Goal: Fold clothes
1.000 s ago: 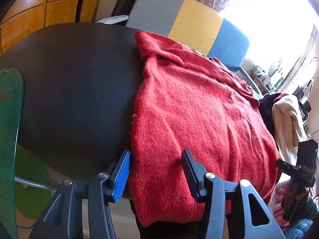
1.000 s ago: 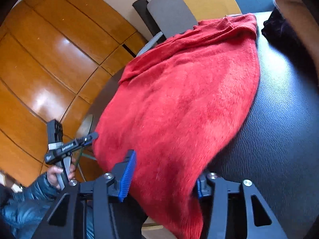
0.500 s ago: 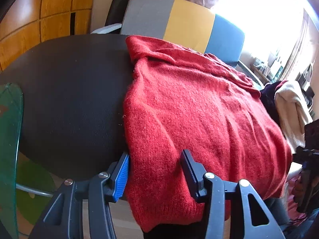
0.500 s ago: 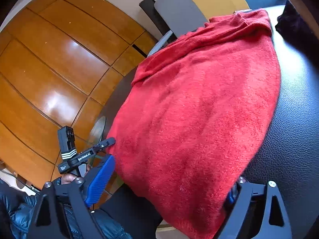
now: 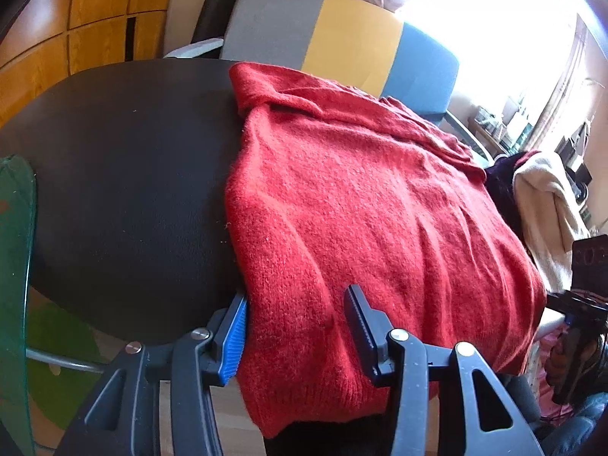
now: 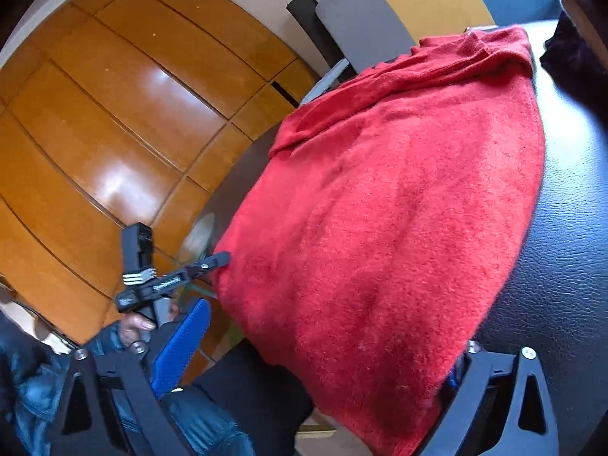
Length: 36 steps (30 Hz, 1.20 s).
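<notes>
A black table (image 5: 114,190) with a leather-like top fills most of both views. Spread across it lies a red sweater (image 5: 361,228), fuzzy knit, its near hem hanging over the table's near edge and its far end bunched in folds close to the far rim. In the right wrist view the sweater (image 6: 380,228) covers the left part of the table (image 6: 562,266), with bare black surface to its right.

Behind the table stands a chair (image 5: 342,45) with a back in 3 panels: grey, yellow, blue. Wooden wall panels (image 6: 114,114) run along the left. A cream garment (image 5: 547,212) and a dark one beside it sit heaped at the table's right end, near the sweater but apart from it. A green glass edge (image 5: 15,266) shows at far left in the left wrist view.

The left gripper (image 5: 300,330) sits at the hanging hem with its jaws wide apart, 1 finger on each side of a stretch of the sweater's left corner; the blue pad (image 5: 233,336) is at the cloth's left edge, the dark finger lies over the knit. They straddle the cloth without pinching it.

The right gripper (image 6: 323,357) is at the hem's other corner, jaws spread very wide, the blue pad (image 6: 182,345) well left of the cloth and the other finger mostly hidden behind the sweater's right edge. The left gripper (image 6: 167,285) appears there too, its tip touching the sweater's left edge.
</notes>
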Motion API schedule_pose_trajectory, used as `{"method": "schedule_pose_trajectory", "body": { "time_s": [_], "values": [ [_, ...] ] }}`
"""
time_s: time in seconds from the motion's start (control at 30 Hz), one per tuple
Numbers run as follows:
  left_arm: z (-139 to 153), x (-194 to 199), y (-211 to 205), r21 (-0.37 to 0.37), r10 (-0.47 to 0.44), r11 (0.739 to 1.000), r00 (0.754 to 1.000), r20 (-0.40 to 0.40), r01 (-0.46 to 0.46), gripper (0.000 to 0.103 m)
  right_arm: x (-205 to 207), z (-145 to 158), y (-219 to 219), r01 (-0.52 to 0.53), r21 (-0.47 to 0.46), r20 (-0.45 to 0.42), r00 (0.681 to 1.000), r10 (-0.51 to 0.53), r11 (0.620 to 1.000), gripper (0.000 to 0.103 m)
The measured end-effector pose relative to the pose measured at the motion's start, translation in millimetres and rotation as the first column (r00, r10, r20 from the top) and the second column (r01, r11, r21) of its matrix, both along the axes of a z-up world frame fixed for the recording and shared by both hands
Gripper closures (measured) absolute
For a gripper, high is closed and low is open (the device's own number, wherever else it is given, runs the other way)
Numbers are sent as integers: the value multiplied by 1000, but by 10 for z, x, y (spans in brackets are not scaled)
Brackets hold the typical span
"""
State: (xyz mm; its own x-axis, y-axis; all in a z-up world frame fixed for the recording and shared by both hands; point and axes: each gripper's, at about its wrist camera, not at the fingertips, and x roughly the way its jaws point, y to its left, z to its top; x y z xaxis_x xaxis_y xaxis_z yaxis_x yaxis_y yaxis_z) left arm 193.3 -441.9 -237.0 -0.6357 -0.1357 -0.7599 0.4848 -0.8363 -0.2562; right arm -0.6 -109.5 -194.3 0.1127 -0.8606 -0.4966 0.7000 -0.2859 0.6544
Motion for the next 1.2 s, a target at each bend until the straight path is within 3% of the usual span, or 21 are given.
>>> {"method": "schedule_pose_trajectory", "body": {
  "time_s": [0.17,0.6,0.77,1.0,1.1,1.2],
  "values": [
    [-18,108,-88,21,22,1000,1000,4,-23,58,-39,-30,77,16,-8,-3,1000,-16,1000,20],
    [-41,46,-21,47,40,998,999,31,-41,58,-7,-35,38,20,-8,-16,1000,-20,1000,15],
    [-40,17,1,16,45,999,997,60,-46,66,13,-25,-20,9,7,-6,1000,-9,1000,7],
    [-30,33,-15,11,47,999,997,69,-48,72,35,3,40,0,20,-2,1000,0,1000,8],
    [-31,40,-8,12,47,999,997,69,-48,73,69,-8,104,30,44,-31,999,-29,999,19],
    [-23,26,12,10,30,999,997,72,-31,83,56,-28,157,64,74,-58,997,-60,995,44]
  ]
}}
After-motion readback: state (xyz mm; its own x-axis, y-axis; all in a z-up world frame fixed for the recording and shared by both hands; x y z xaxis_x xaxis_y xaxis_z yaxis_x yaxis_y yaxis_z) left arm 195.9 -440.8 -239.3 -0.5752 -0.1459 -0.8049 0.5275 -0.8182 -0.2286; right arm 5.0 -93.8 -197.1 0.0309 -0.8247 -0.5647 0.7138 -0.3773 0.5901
